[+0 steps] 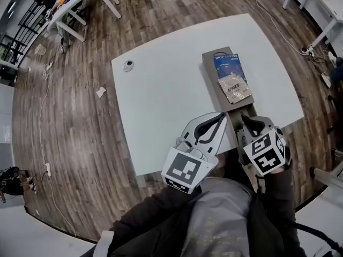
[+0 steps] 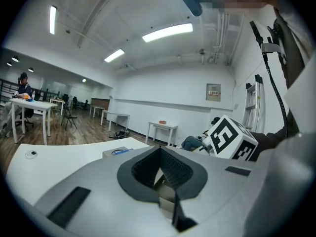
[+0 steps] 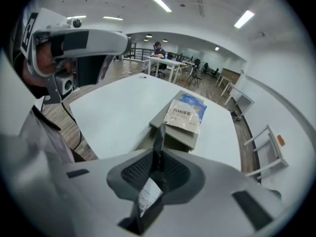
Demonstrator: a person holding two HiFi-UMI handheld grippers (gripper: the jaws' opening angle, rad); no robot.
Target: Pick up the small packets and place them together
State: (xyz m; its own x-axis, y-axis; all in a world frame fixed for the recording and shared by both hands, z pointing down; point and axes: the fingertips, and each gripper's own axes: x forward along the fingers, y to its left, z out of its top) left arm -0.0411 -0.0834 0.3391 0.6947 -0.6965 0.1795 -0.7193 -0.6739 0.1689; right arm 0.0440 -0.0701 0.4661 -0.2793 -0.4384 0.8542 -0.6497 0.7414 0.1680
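Note:
A long cardboard box [image 1: 210, 76] lies on the white table [image 1: 161, 106]. On it rest a blue drip-coffee packet [image 1: 228, 66] and, overlapping it, a tan and silver packet [image 1: 236, 88]. My right gripper [image 1: 244, 120] hovers over the box's near end, shut on a thin dark packet [image 3: 159, 138] held edge-on. Its white label shows behind the jaws. Ahead in the right gripper view sit the tan packet [image 3: 185, 116] and the blue packet [image 3: 196, 101]. My left gripper [image 1: 218, 116] is beside the right one, shut, with nothing visibly held. In the left gripper view the box [image 2: 111, 153] lies far ahead.
A small round grey object [image 1: 128, 65] sits near the table's far left corner. The table's near edge runs just under both grippers. Other white tables [image 1: 80, 4] stand beyond on the wooden floor, and cables [image 1: 45, 100] trail across it at the left.

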